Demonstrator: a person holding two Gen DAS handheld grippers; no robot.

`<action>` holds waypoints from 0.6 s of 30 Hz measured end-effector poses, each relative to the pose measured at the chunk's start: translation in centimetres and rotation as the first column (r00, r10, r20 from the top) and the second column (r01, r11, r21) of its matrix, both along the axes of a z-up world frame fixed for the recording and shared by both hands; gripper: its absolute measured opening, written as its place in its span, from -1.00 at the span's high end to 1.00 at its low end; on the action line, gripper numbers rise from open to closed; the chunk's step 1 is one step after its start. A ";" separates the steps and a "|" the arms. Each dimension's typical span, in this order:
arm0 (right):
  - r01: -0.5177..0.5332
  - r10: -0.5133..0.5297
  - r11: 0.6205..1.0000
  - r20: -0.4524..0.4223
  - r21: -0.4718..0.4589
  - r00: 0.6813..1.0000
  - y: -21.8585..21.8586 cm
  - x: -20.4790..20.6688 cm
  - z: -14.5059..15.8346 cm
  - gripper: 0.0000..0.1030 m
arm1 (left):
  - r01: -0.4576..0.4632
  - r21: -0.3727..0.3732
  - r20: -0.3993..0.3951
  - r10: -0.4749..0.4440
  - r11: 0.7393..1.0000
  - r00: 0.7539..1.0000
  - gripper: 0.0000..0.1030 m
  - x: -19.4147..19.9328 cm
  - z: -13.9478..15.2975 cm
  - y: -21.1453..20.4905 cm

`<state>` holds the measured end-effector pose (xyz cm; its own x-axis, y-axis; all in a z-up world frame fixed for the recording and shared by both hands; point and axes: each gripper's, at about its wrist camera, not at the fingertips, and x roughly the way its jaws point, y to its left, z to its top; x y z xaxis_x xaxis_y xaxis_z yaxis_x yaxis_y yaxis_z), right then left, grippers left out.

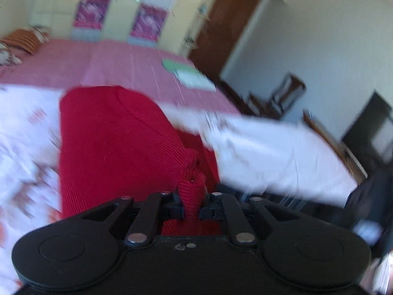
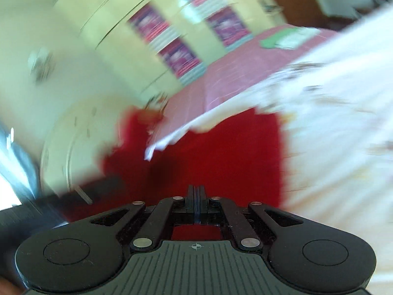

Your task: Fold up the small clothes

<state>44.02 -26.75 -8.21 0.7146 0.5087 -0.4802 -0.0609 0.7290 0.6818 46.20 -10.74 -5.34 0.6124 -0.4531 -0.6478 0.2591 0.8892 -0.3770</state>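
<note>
A red knit garment (image 1: 115, 142) lies on a white patterned sheet (image 1: 24, 135) on the bed. My left gripper (image 1: 191, 198) is shut on a bunched corner of the red garment and lifts that edge. In the right wrist view the red garment (image 2: 221, 157) fills the middle, blurred by motion. My right gripper (image 2: 196, 194) has its jaws pressed together just over the red cloth. No cloth shows between the jaws.
The white sheet (image 2: 331, 135) covers a pink bedspread (image 1: 110, 59). A green and white folded stack (image 1: 189, 72) lies far on the bed. Pillows (image 1: 22, 41) sit at the far left. A wooden door (image 1: 221, 24), chair (image 1: 287, 93) and wardrobe (image 2: 73, 49) stand around.
</note>
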 end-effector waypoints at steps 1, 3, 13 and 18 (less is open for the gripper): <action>0.027 -0.027 0.999 -0.018 0.034 0.999 -1.7 -0.2 -0.1 0.82 | 0.053 0.000 -0.059 -0.053 0.999 0.997 0.69 0.1 -1.7 -1.2; 0.080 -0.077 0.994 -0.036 0.079 0.996 -4.5 -0.8 0.1 -0.10 | 0.080 0.014 -0.059 -0.079 0.997 0.995 0.55 -1.4 -2.3 -2.3; -0.053 0.047 0.987 0.040 0.153 0.998 -5.9 -2.0 2.2 -0.25 | -0.206 -0.064 0.033 0.208 0.976 0.978 0.05 -2.2 -0.6 9.0; -0.146 0.146 0.988 0.003 0.050 0.989 -1.7 0.4 1.1 0.02 | -0.260 -0.047 -0.053 0.258 0.964 0.965 0.04 -1.0 -4.2 10.5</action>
<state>44.39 -28.48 -7.09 0.6305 0.6311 -0.4519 -0.1641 0.6775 0.7170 45.22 -0.28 -9.52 0.6835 -0.3173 -0.6573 0.0039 0.9021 -0.4314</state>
